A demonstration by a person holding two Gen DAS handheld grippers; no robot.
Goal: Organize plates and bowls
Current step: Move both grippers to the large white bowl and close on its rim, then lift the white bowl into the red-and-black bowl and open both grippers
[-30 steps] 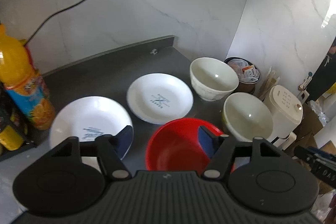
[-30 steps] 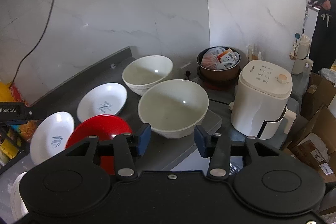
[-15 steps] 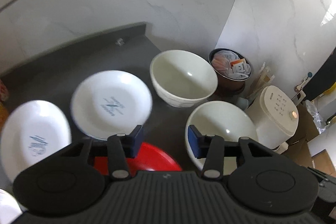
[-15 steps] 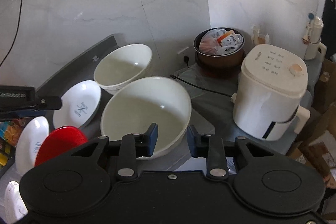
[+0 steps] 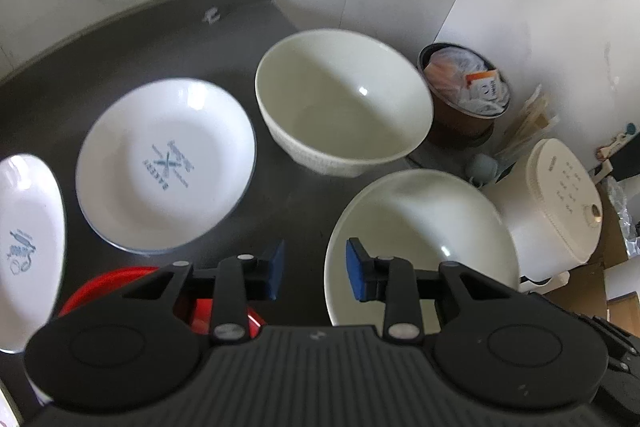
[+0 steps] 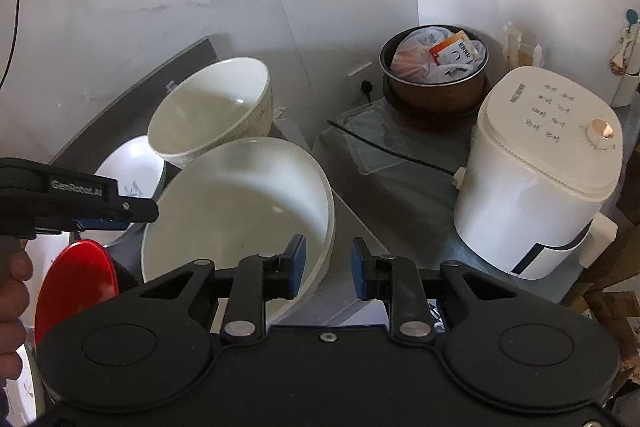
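My right claw (image 6: 328, 269) stood with its jaws apart and nothing clamped between them. The rim of the near cream bowl (image 6: 240, 207) passed through the gap: the left pad was inside the bowl, over its inner wall, and the right pad was outside it, over the grey table (image 6: 352, 223). I could not tell whether either pad already touched the rim. So the bowl lay mostly to the left of this claw and a little ahead, with its wall crossing the gap from front to back.

My left claw (image 5: 314, 269) was also released and empty. For it the same bowl (image 5: 420, 239) lay to the right; the right pad was at the bowl's left rim, the left pad over bare table. The red bowl (image 5: 120, 287) sat low behind its left finger.

Ahead of both claws, beyond the near bowl, stood the second cream bowl (image 5: 344, 103), and to the left of that the white plate (image 5: 166, 165) with a blue mark, then another plate (image 5: 28, 227) at the edge.

In my judgement the right claw was the better placed one, because it needed only to close on the rim, and afterwards the bowl could go forward into its twin.
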